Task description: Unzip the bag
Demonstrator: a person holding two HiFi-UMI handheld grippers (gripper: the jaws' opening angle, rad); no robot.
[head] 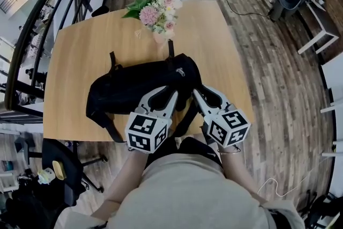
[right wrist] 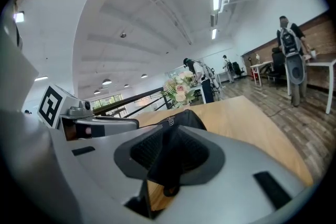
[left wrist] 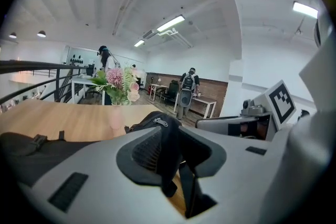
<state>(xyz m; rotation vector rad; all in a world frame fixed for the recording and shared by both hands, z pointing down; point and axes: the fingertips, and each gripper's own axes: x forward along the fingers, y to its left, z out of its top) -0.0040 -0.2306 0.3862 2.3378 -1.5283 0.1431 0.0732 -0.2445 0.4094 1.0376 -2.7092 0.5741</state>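
Note:
A black duffel bag (head: 134,88) lies across the wooden table (head: 75,51), its top zipper closed, with a metal zipper pull (head: 181,71) at its right end. My left gripper (head: 170,93) and my right gripper (head: 197,93) meet side by side at the bag's near right end. In the left gripper view the left gripper (left wrist: 170,149) pinches a fold of black bag fabric, with a strap hanging below. The right gripper (right wrist: 169,152) likewise clamps black fabric. The zipper pull (left wrist: 160,122) (right wrist: 170,122) shows just beyond each pair of jaws.
A vase of pink and white flowers (head: 158,8) stands right behind the bag. A railing (head: 32,35) runs along the table's left side. An office chair (head: 59,163) stands at the near left corner. A person with a backpack (left wrist: 186,94) stands far off.

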